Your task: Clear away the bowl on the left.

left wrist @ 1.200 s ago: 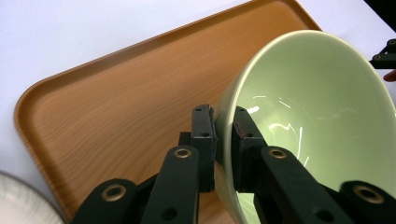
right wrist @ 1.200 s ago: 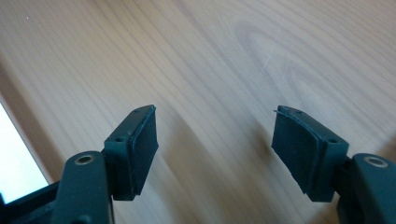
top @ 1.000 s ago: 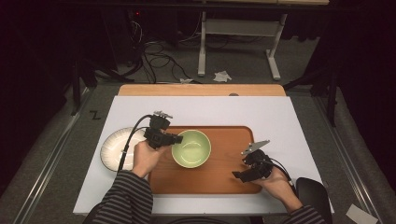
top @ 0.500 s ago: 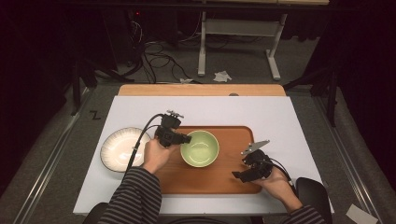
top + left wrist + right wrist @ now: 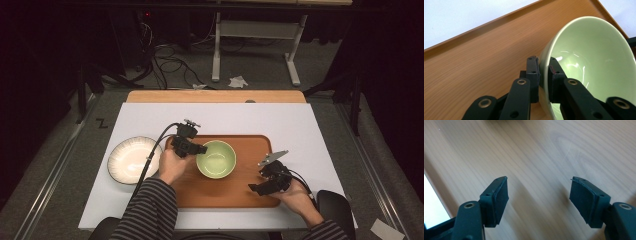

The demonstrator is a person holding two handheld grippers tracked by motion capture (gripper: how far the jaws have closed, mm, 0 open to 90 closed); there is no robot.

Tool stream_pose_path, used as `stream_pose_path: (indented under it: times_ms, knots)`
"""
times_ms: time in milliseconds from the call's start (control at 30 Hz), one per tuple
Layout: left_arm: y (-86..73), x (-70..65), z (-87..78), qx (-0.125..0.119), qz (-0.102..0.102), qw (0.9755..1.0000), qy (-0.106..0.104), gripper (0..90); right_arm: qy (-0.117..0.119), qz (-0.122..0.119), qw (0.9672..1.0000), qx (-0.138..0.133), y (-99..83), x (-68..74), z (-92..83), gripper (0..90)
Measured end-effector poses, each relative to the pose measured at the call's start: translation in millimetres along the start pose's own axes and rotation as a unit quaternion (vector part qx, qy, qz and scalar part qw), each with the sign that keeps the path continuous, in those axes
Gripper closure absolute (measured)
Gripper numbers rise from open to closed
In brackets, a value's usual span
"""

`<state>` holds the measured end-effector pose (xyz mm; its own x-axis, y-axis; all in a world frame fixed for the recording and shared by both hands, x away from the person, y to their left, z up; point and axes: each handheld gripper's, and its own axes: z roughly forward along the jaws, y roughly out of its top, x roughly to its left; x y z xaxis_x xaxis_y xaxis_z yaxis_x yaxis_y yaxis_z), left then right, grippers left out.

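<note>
A pale green bowl (image 5: 216, 158) sits over the middle of the wooden tray (image 5: 250, 187). My left gripper (image 5: 199, 149) is shut on the bowl's left rim. In the left gripper view the rim of the green bowl (image 5: 589, 57) is pinched between the two black pads, one outside and one inside, and my left gripper (image 5: 543, 68) holds it over the tray (image 5: 474, 65). My right gripper (image 5: 256, 188) rests low over the tray's front right part. Its jaws stand wide apart in the right gripper view, where my right gripper (image 5: 539, 197) has only bare tray wood (image 5: 544, 152) between them.
A white ribbed plate (image 5: 131, 160) lies on the white table top (image 5: 300, 120) left of the tray. A wooden strip (image 5: 215, 96) runs along the table's far edge. Cables and a desk frame stand on the floor beyond.
My left gripper has carried the green bowl to the right, from the tray's left part toward its middle, and slightly lower. The right gripper has stayed put.
</note>
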<state>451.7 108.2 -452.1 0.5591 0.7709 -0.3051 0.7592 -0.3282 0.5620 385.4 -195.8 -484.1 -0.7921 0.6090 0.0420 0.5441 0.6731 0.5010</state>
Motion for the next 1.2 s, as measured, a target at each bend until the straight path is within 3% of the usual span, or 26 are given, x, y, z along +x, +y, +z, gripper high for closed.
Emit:
stream_pose_path:
  times_ms: [833,933,1200]
  knots:
    - [0.9,3.4,19.2,0.002,-0.026,0.9996,-0.006,82.0,0.000,-0.002,1.0000,0.002,0.1,0.0,0.2,32.8]
    - [0.7,3.2,18.3,-0.001,-0.025,0.9995,-0.018,74.4,0.001,-0.002,1.0000,0.002,0.3,0.6,0.3,32.8]
    - [-0.7,0.3,13.8,-0.005,-0.006,1.0000,-0.003,53.4,0.001,-0.001,1.0000,0.000,0.0,0.2,0.0,32.8]
